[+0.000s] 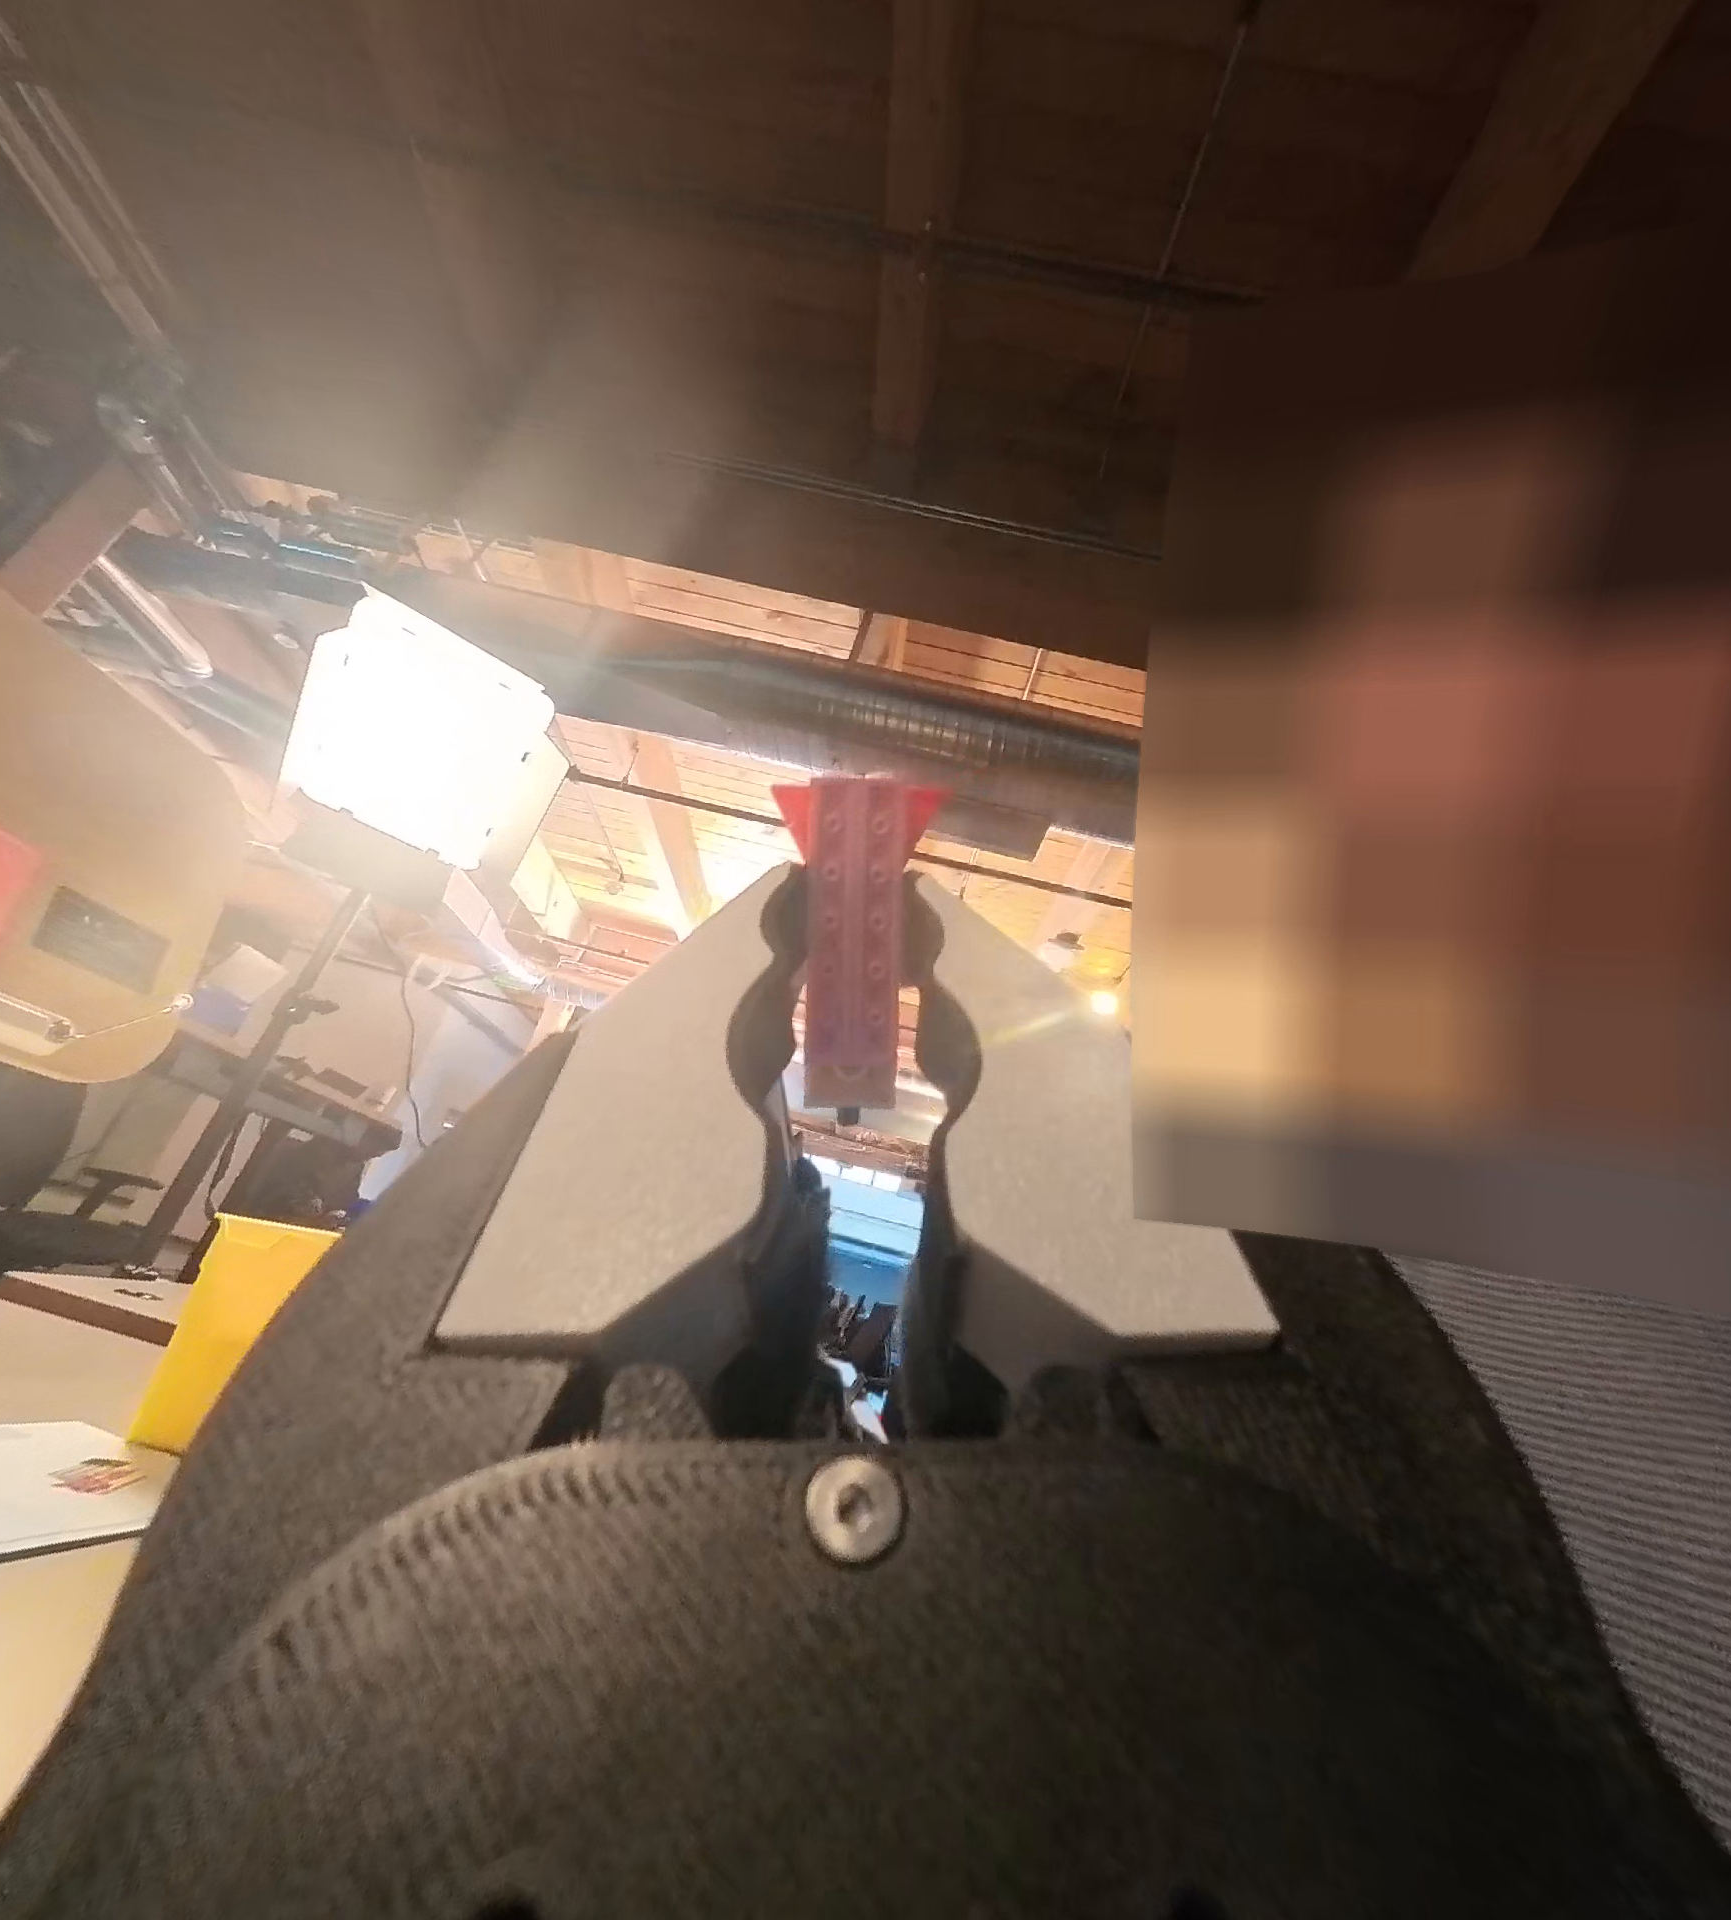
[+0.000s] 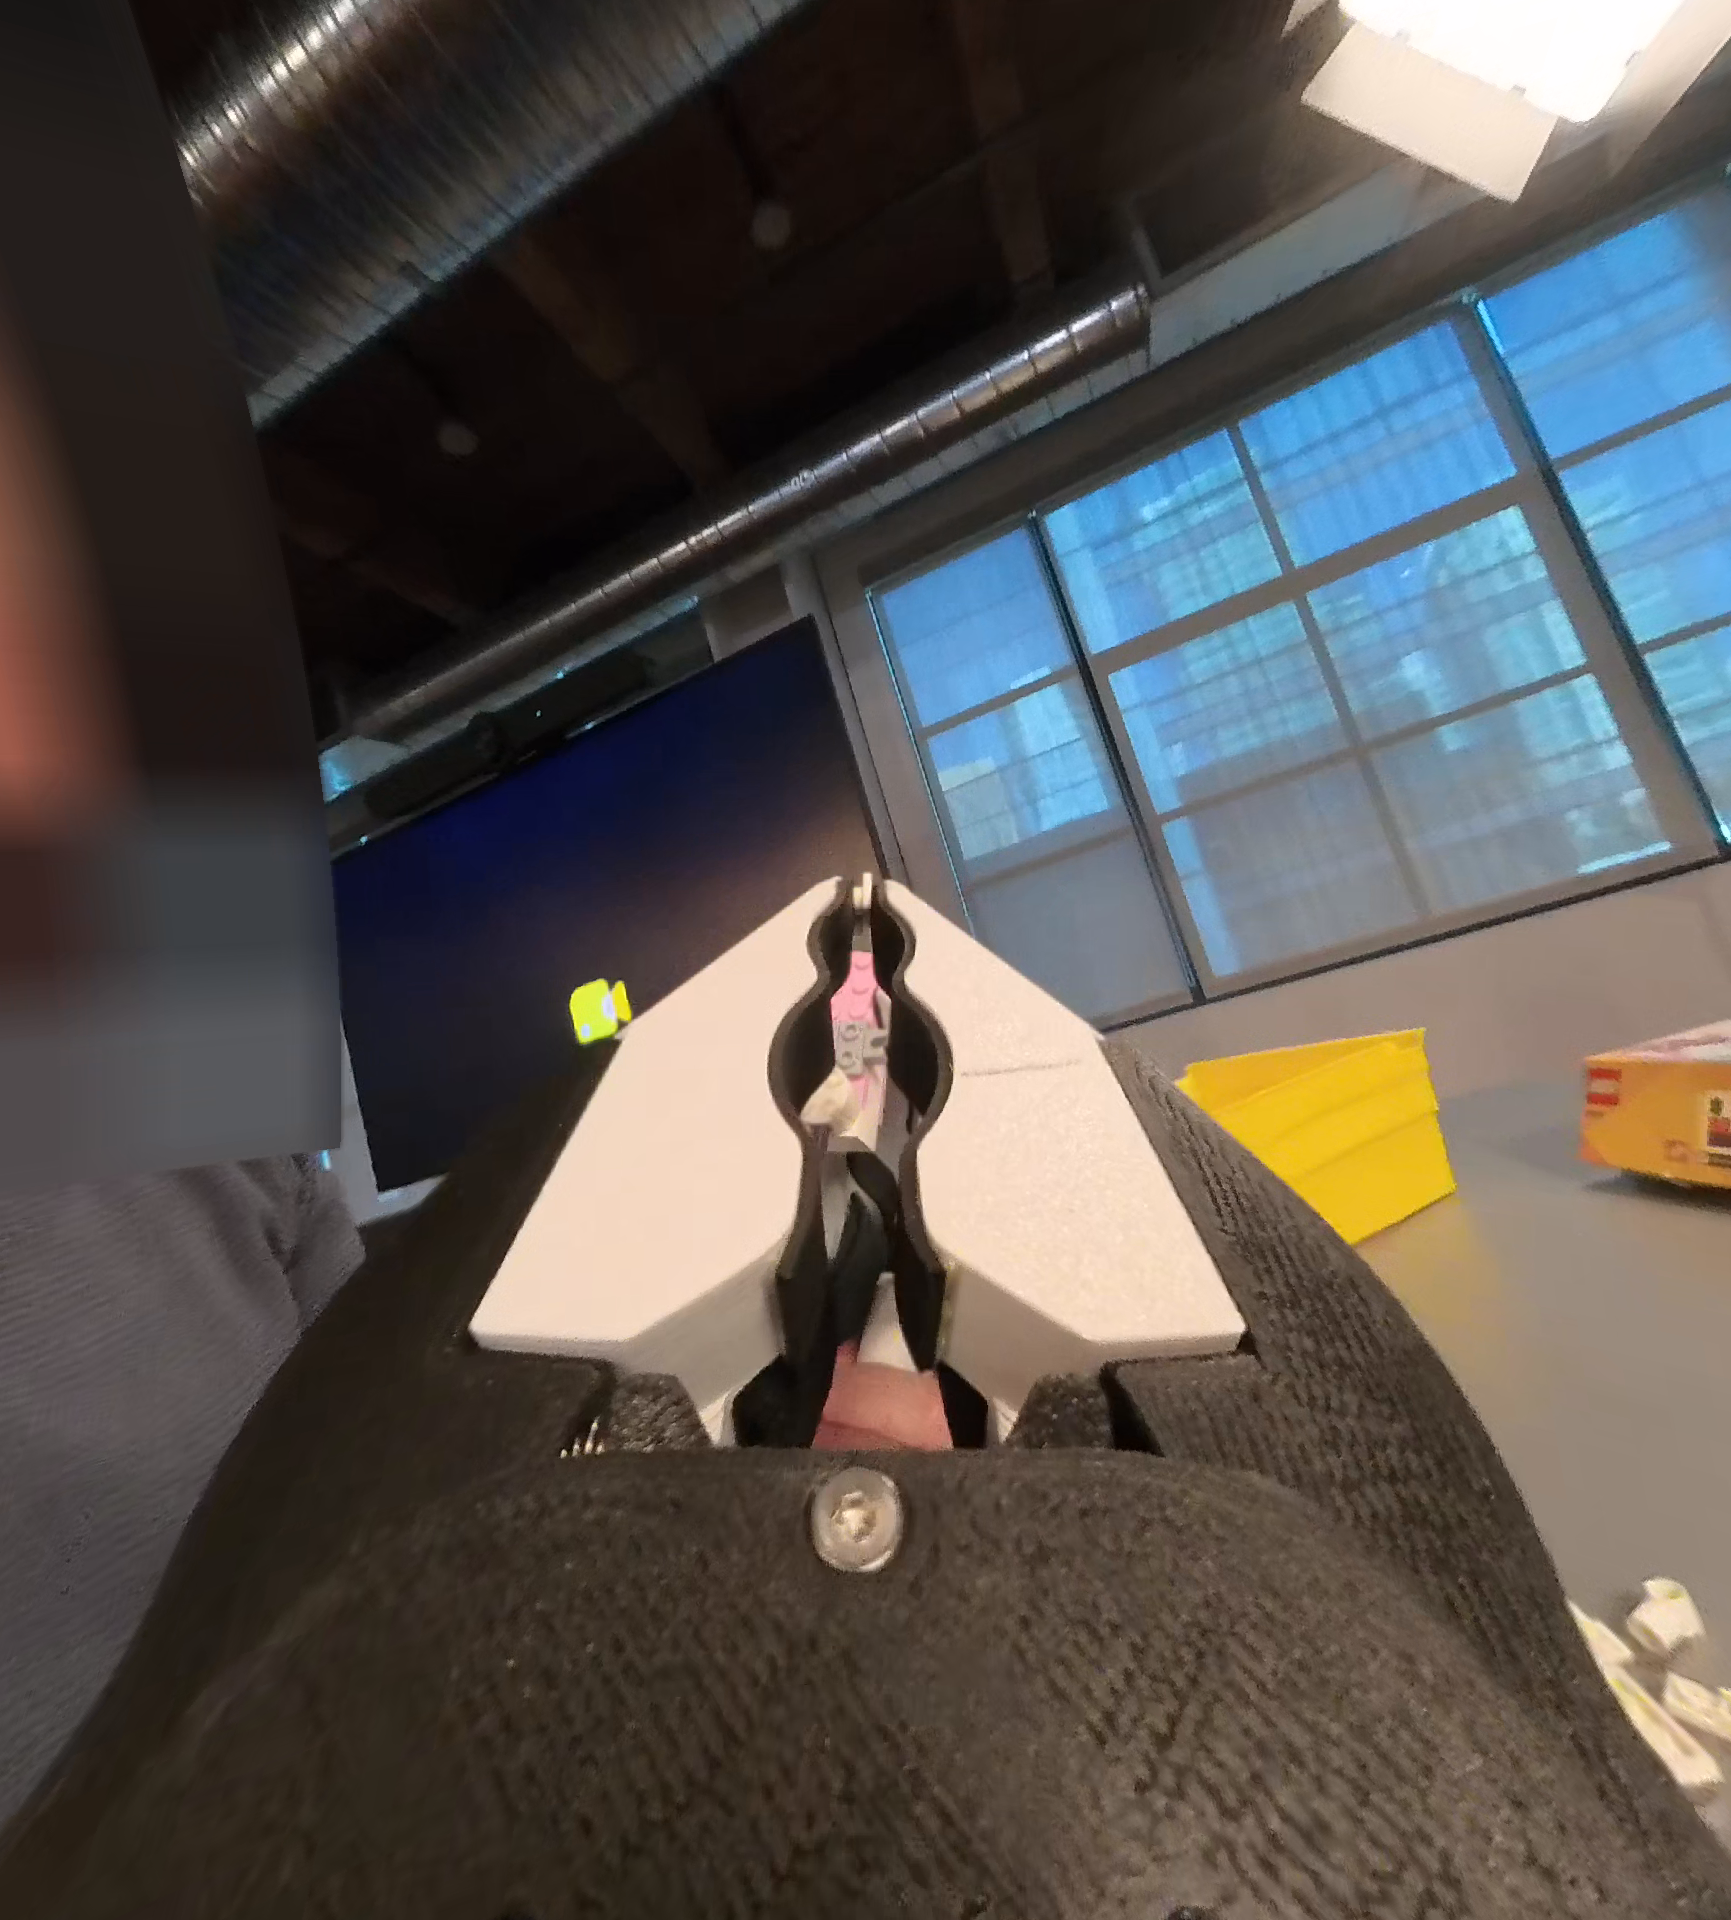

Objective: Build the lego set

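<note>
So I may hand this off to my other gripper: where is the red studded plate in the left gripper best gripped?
Probably the free far end of the red studded plate, beyond the left gripper. Pinch its long edges just under the two flared red tips, coming from ahead along its length. The lower stretch sits between the fingers, so it is blocked.

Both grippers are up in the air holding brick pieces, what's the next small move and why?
Probably tilt both down toward the table. The left gripper clamps a red studded plate, the right gripper pinches a small white piece, yet both cameras mostly face the ceiling.
</note>
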Action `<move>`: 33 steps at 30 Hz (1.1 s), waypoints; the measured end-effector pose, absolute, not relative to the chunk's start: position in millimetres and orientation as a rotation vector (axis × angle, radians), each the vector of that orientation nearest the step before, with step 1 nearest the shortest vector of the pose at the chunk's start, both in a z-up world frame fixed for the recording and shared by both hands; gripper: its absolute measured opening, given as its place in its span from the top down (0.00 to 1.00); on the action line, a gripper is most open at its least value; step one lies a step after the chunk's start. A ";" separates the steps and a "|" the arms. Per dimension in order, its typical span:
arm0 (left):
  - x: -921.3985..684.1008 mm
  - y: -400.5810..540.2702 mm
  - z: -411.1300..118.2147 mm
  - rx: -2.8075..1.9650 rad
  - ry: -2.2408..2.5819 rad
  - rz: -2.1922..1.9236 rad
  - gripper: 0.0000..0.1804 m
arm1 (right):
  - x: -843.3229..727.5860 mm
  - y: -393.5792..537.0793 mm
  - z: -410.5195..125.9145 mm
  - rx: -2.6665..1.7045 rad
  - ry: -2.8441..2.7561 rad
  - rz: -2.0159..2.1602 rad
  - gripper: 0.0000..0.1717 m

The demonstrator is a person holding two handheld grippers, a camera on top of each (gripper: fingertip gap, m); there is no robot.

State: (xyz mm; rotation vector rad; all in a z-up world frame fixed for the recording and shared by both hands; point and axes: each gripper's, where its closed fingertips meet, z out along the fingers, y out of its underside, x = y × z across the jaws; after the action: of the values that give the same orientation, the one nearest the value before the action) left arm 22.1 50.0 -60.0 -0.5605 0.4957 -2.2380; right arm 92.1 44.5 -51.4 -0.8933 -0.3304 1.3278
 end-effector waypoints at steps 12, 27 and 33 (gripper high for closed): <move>28.2 61.9 -65.7 -0.677 0.476 -2.069 0.92 | 75.9 93.3 -125.8 -1.490 -0.434 0.883 1.00; 35.9 70.2 -73.3 -0.776 0.492 -1.922 0.92 | 78.7 88.7 -259.6 -2.172 -0.736 0.594 0.99; 32.1 66.1 -71.1 -0.732 0.501 -1.957 0.92 | 75.9 89.3 -249.8 -2.164 -0.625 0.727 0.85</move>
State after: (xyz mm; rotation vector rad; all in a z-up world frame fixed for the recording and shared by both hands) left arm 32.1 66.1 -71.1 -0.7316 0.5006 -1.9570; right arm 75.9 89.3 -249.8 -2.1643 -0.6252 0.7272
